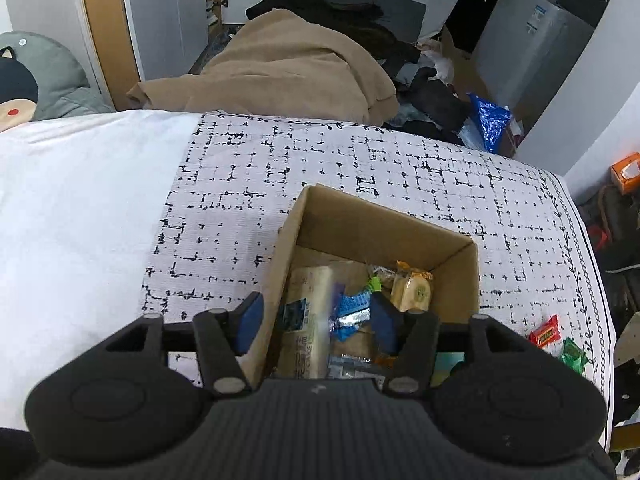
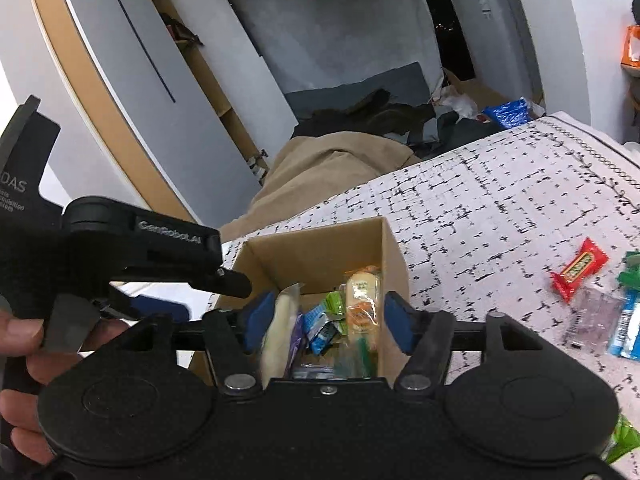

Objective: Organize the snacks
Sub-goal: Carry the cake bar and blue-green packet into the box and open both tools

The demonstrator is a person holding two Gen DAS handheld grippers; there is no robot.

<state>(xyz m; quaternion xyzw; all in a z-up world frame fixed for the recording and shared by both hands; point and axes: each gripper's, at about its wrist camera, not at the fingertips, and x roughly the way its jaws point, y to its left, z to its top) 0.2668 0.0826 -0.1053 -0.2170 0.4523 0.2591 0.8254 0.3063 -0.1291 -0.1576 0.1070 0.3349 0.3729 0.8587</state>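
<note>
An open cardboard box (image 1: 456, 276) stands on the patterned bedcover and holds several wrapped snacks, such as a yellow pastry pack (image 1: 412, 290) and a blue wrapper (image 1: 352, 312). My left gripper (image 1: 316, 320) hovers over the box's near edge, open and empty. In the right wrist view the same box (image 2: 394, 252) lies under my right gripper (image 2: 326, 322), which is open and empty above the snacks. A red candy bar (image 2: 578, 269) and other loose snacks (image 2: 624, 332) lie on the cover to the right. The red bar also shows in the left wrist view (image 1: 545, 331).
The left gripper's black body (image 2: 120, 248) and the person's hand (image 2: 20, 340) sit left of the box. A tan blanket (image 1: 280, 76) and dark clothes (image 1: 432, 100) lie beyond the bed. The bed edge (image 1: 588, 264) runs along the right.
</note>
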